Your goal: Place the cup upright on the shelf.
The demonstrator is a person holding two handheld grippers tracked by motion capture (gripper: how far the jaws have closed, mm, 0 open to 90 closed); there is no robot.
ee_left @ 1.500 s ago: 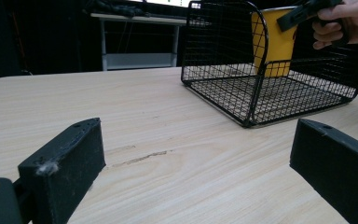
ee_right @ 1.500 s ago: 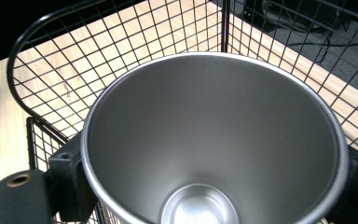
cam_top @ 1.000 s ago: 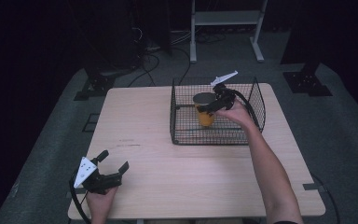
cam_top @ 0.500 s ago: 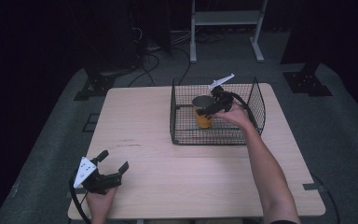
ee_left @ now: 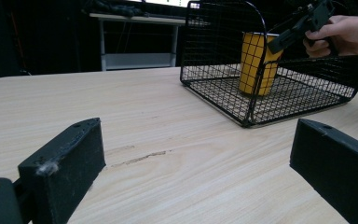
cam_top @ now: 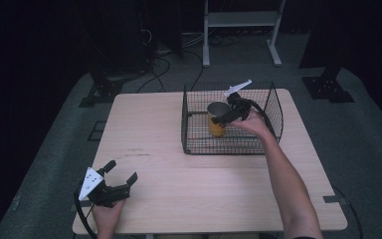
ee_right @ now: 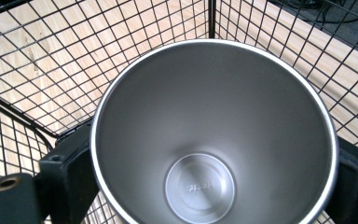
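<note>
Right gripper (cam_top: 222, 118) jaws straddle the yellow cup (cam_top: 217, 119) standing upright inside the wire basket (cam_top: 273, 114); pinch looks set, though contact is unclear. Likely next: lift straight up, clearing basket walls. Left gripper (cam_top: 121, 174) rests on tabletop (cam_top: 179, 169), jaws spread.

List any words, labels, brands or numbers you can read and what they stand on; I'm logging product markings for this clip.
No text can be read.
Embossed mark on the inside bottom of the steel cup: some characters, too blurred to read.
Yellow outside of the cup, wire basket, table: no markings.
</note>
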